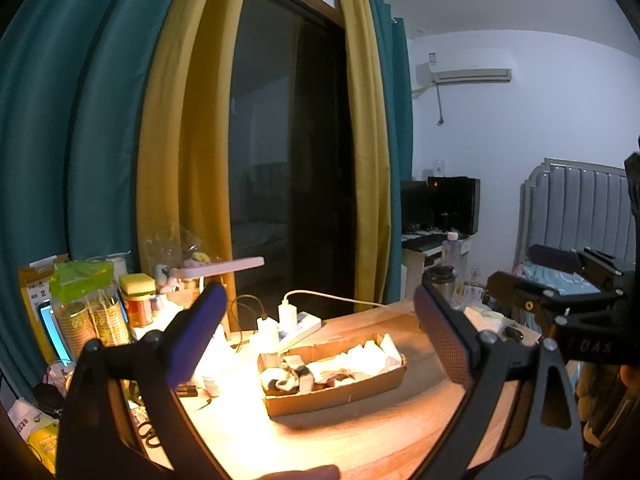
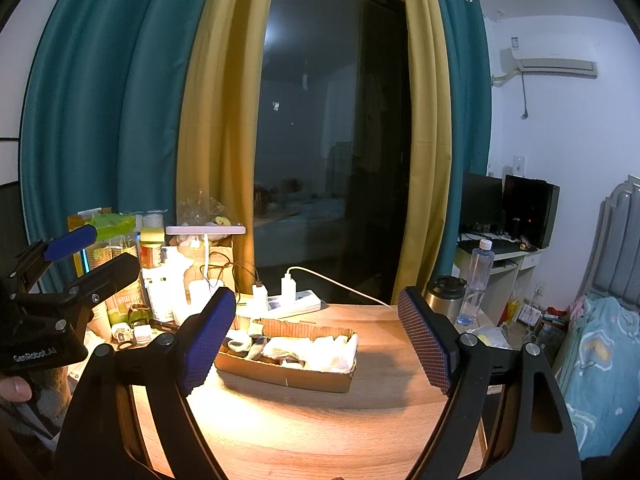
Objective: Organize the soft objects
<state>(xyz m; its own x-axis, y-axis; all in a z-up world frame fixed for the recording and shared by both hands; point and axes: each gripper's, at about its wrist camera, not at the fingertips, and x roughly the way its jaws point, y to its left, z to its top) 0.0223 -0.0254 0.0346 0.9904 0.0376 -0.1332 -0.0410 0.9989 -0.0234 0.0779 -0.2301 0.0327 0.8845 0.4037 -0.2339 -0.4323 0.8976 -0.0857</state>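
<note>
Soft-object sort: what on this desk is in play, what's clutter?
In play:
- shallow brown cardboard box
- folded white and dark socks inside it
- both grippers, fingers open and empty

Clutter:
- white power strip
- clear plastic water bottle
- steel flask
- pink desk lamp

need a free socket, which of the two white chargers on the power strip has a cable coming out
The right charger; a white cable arcs from its top. The left charger shows none.
</note>
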